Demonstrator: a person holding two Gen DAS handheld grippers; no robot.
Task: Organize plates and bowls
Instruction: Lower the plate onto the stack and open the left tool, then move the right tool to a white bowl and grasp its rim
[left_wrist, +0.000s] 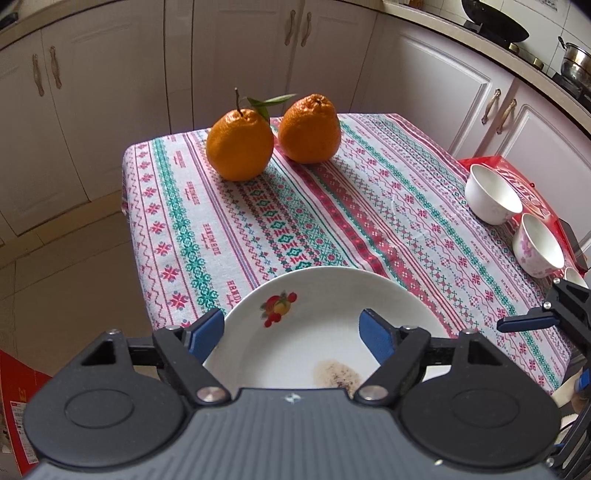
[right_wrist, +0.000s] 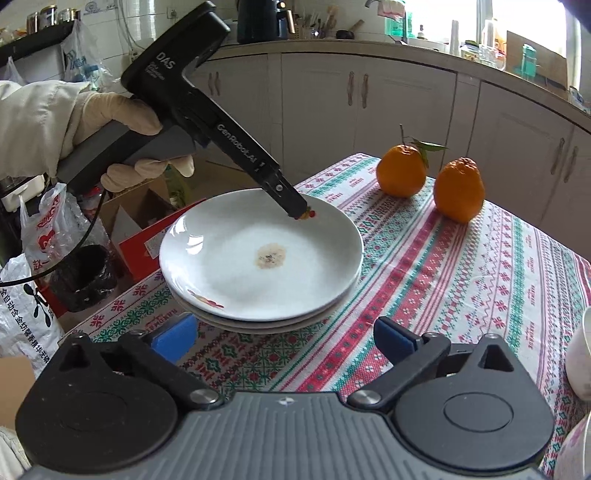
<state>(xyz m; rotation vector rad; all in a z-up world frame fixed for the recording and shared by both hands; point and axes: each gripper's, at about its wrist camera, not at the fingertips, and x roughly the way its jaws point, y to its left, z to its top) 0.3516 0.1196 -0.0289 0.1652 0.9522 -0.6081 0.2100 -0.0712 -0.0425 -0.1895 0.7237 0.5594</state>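
Stacked plates (right_wrist: 258, 258), seemingly three, right-view only

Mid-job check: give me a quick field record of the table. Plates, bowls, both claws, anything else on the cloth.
plates: stack of plates at the table's near-left corner, top one stained in the middle
bowls: plain white bowl and floral bowl at the right edge
left claw: open, over the top plate's rim
right claw: open, empty, just short of the stack
other: two oranges at the far side of the tablecloth
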